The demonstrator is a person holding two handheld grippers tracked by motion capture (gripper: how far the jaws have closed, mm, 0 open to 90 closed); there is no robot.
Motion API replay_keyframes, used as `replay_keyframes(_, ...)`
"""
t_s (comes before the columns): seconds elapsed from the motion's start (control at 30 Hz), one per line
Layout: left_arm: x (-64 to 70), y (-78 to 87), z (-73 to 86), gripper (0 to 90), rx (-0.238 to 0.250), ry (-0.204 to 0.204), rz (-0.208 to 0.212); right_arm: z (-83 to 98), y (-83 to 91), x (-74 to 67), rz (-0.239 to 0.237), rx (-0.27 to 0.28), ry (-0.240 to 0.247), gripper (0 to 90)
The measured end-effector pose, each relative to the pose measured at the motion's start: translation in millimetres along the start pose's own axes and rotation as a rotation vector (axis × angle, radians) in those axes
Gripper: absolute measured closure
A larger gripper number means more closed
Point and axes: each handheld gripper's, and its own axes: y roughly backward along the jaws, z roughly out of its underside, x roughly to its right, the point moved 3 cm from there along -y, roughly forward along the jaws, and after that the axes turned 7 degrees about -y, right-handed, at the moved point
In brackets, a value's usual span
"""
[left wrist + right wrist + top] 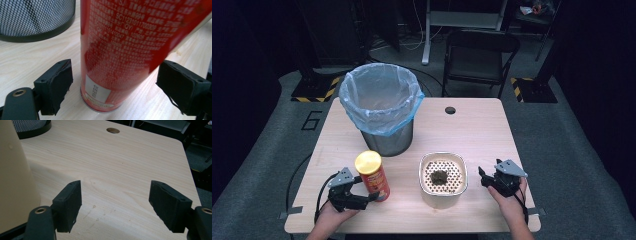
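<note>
The light wooden worktop (472, 130) is occupying the centre of the high view, with a round cable hole (450, 110) near its far edge. A mesh waste bin (384, 112), lined with a pale blue plastic bag (362, 112), is standing in the upper left part of the worktop.

The red crisp can (374, 176), topped by a yellow lid (368, 161), is standing upright in the lower left of the high view, in front of the bin and well apart from it. The left hand-held gripper (371, 196) is lying low beside the can's base, the person's left hand (329, 216) entering from the bottom edge. In the left gripper view the can (120, 50) is standing between the two black pads (58, 85); a strip of worktop is showing on each side, so the jaws are spread around the can without pressing on it.

A cream container (443, 179) with a perforated insert carrying a dark lump (439, 176) is sitting in the lower centre of the high view, to the right of the can. The right hand-held gripper (482, 176) is hovering just beside its right wall, jaws pointing toward it. In the right gripper view the pads (70, 205) are standing spread with bare worktop (115, 177) between them, and the cream container wall (15, 182) is rising at the left edge.
</note>
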Motion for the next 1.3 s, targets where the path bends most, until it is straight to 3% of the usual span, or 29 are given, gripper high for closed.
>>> replay_keyframes(0.3, -4.4, -10.1, 0.6, 13.8, 0.008, -0.010, -0.002, 7.8, 5.8, 2.3, 0.017, -0.016, 0.002, 26.0)
replay_keyframes(0.43, -2.7, -13.6, -1.0, 16.3, 0.017, -0.012, 0.017, 10.4, 7.3, 5.1, 0.018, -0.021, -0.011, 26.0)
replay_keyframes(0.6, -0.3, -14.3, -3.2, 20.5, 0.016, -0.045, -0.005, 13.7, 6.5, 8.0, 0.020, -0.033, -0.017, 26.0)
replay_keyframes(0.73, 0.9, -9.7, -5.7, 22.9, 0.026, -0.067, -0.015, 14.2, 7.0, 10.0, 0.025, -0.035, -0.025, 26.0)
replay_keyframes(0.77, 1.6, -8.7, -6.0, 23.2, 0.024, -0.047, -0.008, 14.4, 6.9, 10.2, 0.020, -0.036, -0.029, 26.0)
replay_keyframes(0.83, 1.4, -6.7, -6.2, 23.3, 0.022, -0.047, -0.020, 14.6, 6.1, 10.6, 0.014, -0.036, -0.028, 26.0)
replay_keyframes(0.9, -0.2, -3.6, -7.4, 23.3, 0.017, -0.069, -0.029, 15.1, 5.2, 10.0, 0.016, -0.040, -0.031, 26.0)
replay_keyframes(1.0, -0.7, -0.9, -9.3, 23.3, 0.020, -0.066, -0.037, 15.6, 3.0, 9.7, 0.013, -0.043, -0.027, 26.1)
replay_keyframes(1.13, -2.2, 10.0, -19.9, 23.3, 0.052, -0.050, -0.045, 16.6, 3.0, 10.5, 0.008, -0.048, -0.018, 26.0)
replay_keyframes(1.3, -3.9, 21.2, -37.5, 23.4, 0.047, -0.035, -0.052, 18.8, 2.3, 11.0, 0.005, -0.058, -0.024, 26.0)
